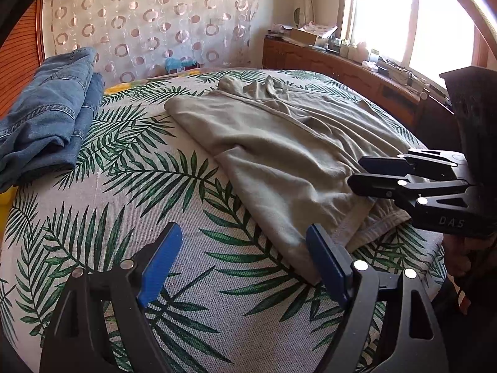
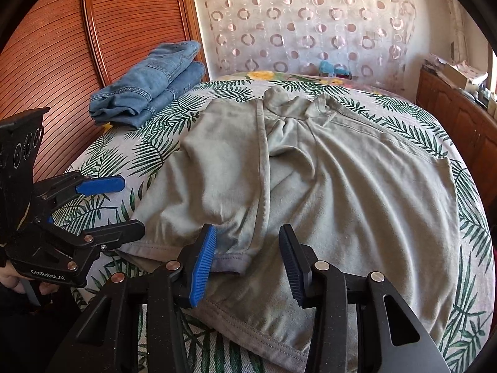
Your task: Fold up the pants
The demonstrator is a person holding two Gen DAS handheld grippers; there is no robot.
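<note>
the left gripper is wide open and holds nothing, the right gripper is open too and, i think, also holds nothing, so the rumpled grey pants near the bed's front edge could bunch up if only one layer gets pinched.

pants | grey-beige | partly folded, wrinkled | flat on leaf-print bedspread

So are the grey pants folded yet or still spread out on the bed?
Mostly spread out. The grey pants lie loose and wrinkled across the bed, only one side flipped over, unlike the folded jeans stacked beside them.
</note>
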